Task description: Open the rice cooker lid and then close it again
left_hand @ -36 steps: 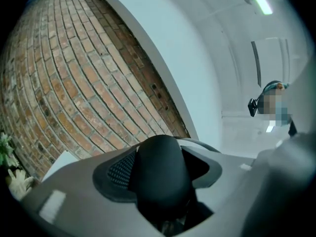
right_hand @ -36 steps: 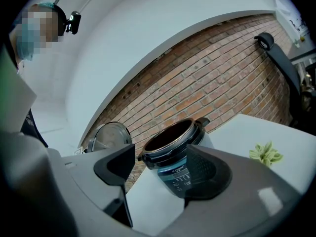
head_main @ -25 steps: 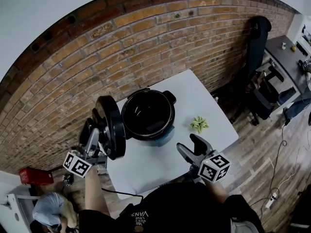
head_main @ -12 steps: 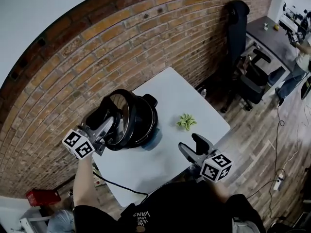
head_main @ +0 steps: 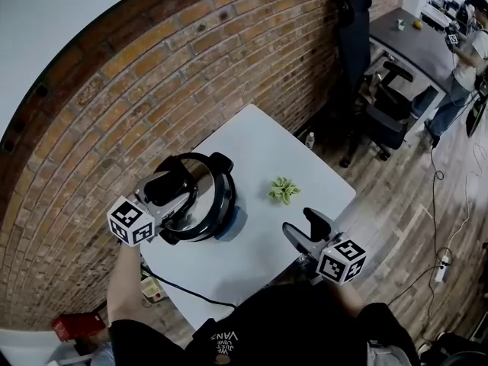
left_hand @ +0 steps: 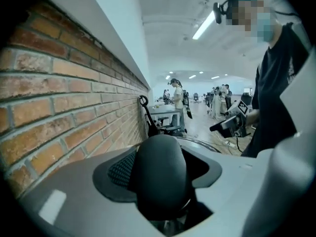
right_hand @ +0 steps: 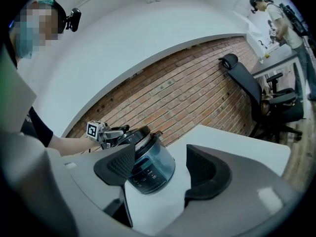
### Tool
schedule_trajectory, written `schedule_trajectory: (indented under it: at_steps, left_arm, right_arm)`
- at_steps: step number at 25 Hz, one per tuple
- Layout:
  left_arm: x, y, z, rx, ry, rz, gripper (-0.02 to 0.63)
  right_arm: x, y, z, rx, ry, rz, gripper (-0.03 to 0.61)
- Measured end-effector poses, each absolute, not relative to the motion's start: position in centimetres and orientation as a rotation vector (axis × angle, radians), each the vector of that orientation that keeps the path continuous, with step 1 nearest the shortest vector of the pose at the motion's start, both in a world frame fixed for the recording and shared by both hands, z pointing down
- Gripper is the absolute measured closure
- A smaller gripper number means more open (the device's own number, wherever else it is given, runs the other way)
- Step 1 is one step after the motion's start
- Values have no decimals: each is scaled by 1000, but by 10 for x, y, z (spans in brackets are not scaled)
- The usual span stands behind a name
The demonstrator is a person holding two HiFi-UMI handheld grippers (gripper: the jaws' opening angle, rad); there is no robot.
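Observation:
The rice cooker (head_main: 231, 221) stands at the left of the white table (head_main: 259, 139). Its round lid (head_main: 204, 198), silver with a black rim, lies over the pot, slightly tilted. My left gripper (head_main: 172, 186) is shut on the lid's black handle (left_hand: 160, 174), which fills the space between its jaws. My right gripper (head_main: 306, 226) hovers open and empty at the table's near edge, apart from the cooker. In the right gripper view the cooker (right_hand: 148, 164) shows beyond the open jaws, with the left gripper (right_hand: 116, 132) on top of it.
A small green object (head_main: 284, 190) lies on the table right of the cooker. A brick wall (head_main: 152, 75) runs behind the table. A black office chair (head_main: 358, 44) and a bottle (head_main: 309, 139) on the floor stand beyond the far corner. A cable (head_main: 183, 292) trails off the near left edge.
The left gripper has swung the lid from upright at the cooker's left down over the open pot. The right gripper has shifted only a little.

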State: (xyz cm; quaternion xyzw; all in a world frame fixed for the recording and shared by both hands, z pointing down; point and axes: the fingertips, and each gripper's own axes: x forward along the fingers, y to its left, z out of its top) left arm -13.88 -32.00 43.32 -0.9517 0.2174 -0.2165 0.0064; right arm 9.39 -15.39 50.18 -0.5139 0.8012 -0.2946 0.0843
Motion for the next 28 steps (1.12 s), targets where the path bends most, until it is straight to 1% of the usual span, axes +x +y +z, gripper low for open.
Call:
schedule_trajectory:
  at_steps: [6,13,19,28]
  left_arm:
    - [-124,-317,447,-2902,504,-802,336]
    - [-125,-313,448,-2898,398,-778,336]
    - [-120,-310,461,-2888,259,-815,336]
    - [-121,-311,460,-2897,257,-771,334]
  right_arm:
    - [94,-158,506,-1539,2397,-892,263]
    - [93,-162,510,-1550,2410,-906,264]
    - [82,-169,510,-1530,2431,-914,264]
    - [76,-171,512,-1536,2424,-922,264]
